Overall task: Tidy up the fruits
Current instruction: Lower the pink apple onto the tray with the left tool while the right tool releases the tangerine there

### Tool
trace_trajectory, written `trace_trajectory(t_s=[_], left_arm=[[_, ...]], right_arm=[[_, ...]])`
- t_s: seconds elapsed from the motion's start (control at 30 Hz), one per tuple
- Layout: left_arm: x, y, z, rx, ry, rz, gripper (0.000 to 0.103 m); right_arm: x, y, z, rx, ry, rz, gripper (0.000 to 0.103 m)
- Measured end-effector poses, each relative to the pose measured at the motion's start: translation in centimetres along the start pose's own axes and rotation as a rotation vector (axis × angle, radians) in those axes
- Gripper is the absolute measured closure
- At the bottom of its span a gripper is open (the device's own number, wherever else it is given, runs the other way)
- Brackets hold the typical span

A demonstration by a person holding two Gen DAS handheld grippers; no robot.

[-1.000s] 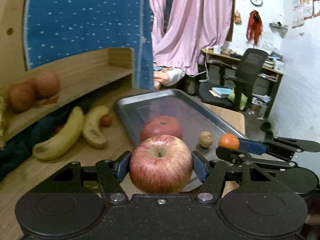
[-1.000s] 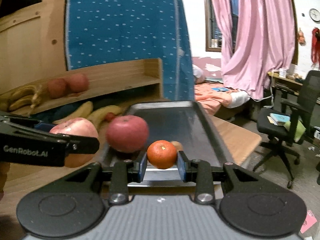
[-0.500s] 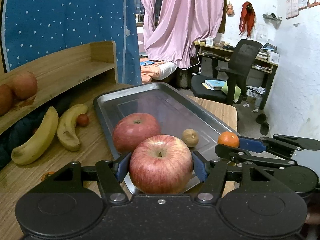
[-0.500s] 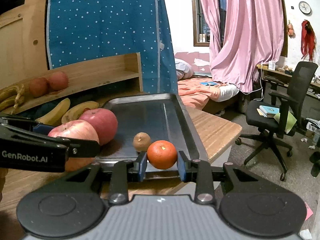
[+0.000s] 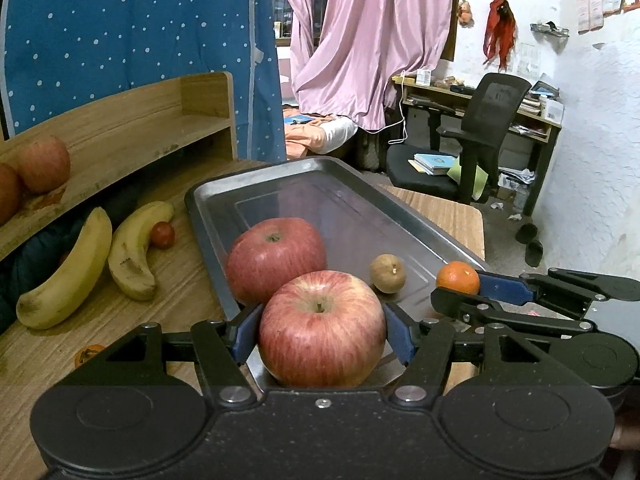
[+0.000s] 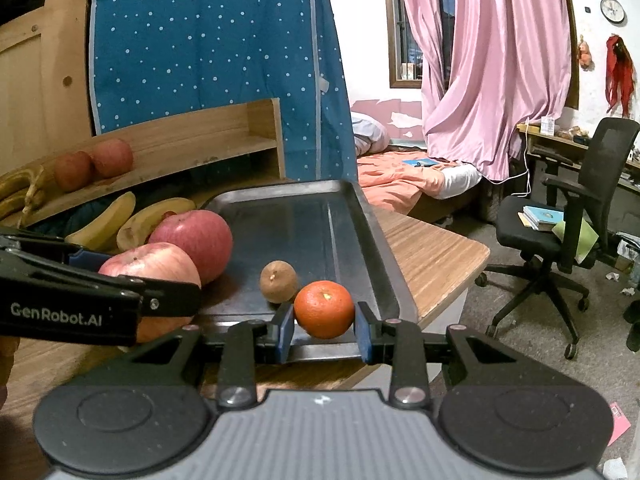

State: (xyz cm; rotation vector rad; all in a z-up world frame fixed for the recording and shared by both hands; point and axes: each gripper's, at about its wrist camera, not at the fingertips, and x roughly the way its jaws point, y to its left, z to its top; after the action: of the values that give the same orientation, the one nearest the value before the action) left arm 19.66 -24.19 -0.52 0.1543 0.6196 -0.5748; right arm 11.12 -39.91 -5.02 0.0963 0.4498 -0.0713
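Observation:
My left gripper (image 5: 322, 330) is shut on a red striped apple (image 5: 320, 330) at the near end of the metal tray (image 5: 360, 204). A second red apple (image 5: 276, 258) and a small brown fruit (image 5: 387, 273) lie in the tray. My right gripper (image 6: 324, 322) is shut on a small orange (image 6: 324, 309) at the tray's (image 6: 372, 224) near right corner. From the right wrist view, the held apple (image 6: 154, 266), the second apple (image 6: 194, 240) and the brown fruit (image 6: 278, 281) show to the left.
Two bananas (image 5: 100, 258) and a small red fruit (image 5: 162, 234) lie on the wooden table (image 5: 440, 212) left of the tray. A wooden shelf (image 5: 120, 140) holds two apples (image 5: 42, 164). A small orange fruit (image 5: 89, 354) lies at the table front. An office chair (image 6: 560, 208) stands right.
Both grippers have drawn back toward the tray's near end, still holding their fruit. The second apple and the brown fruit now lie farther ahead.

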Motion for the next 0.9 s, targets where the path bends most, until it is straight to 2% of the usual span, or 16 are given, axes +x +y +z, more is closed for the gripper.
trace_trajectory(t_s=[0.73, 0.9], left_arm=[[0.35, 0.30, -0.05, -0.010, 0.010, 0.006, 0.036], [0.37, 0.35, -0.12, -0.005, 0.004, 0.005, 0.036]], right_arm=[[0.40, 0.28, 0.12, -0.005, 0.006, 0.005, 0.066], [0.46, 0.45, 0.04, -0.008, 0.006, 0.004, 0.061]])
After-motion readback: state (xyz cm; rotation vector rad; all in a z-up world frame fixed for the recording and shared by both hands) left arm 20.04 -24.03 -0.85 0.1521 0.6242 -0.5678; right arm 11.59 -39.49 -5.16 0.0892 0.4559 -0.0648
